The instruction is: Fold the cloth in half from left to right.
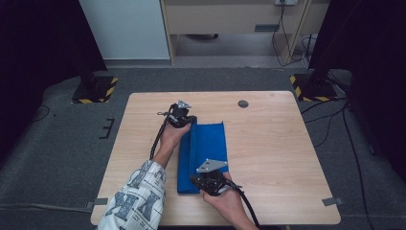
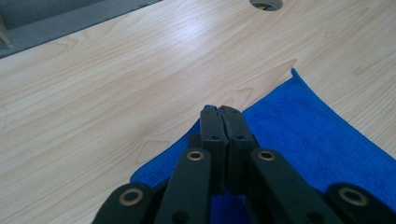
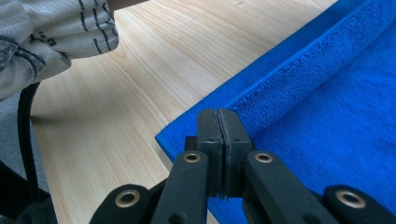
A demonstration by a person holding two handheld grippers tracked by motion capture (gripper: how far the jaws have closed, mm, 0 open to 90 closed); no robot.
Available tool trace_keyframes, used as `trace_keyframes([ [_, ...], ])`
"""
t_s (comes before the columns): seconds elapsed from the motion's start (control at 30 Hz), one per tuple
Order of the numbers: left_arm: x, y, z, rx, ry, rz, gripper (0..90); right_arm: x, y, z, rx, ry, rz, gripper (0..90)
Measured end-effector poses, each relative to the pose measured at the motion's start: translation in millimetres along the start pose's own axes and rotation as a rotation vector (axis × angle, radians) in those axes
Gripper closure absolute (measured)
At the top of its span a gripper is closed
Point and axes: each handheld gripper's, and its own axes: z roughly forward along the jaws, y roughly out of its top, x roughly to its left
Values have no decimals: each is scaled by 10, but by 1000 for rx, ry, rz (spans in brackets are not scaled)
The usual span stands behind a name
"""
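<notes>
A blue towel [image 1: 208,143] lies folded lengthwise in the middle of the wooden table [image 1: 277,153]. My left gripper [image 1: 191,120] sits at the towel's far left corner, with its jaws pressed together. In the left gripper view, the left gripper [image 2: 219,109] has its tips on the corner of the towel [image 2: 303,126], and a sliver of blue shows at them. My right gripper [image 1: 195,181] is at the near left corner. In the right gripper view, the right gripper [image 3: 218,114] is shut low over the towel [image 3: 336,107], beside a thick folded edge.
A round cable hole [image 1: 243,103] sits in the table toward the far edge. The patterned sleeve [image 1: 139,191] of the left arm crosses the near left of the table. Bare wood lies to both sides of the towel. Dark stands with striped bases flank the table's far corners.
</notes>
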Motion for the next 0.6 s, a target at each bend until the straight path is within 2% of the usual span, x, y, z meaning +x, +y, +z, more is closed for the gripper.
trace_keyframes([
  [0.2,-85,17,81,13,-12,16,889,-46,-55,-81,-2,-11,8,891],
  [0.6,-223,71,181,15,-29,22,889,-108,-116,-195,-4,-22,19,891],
])
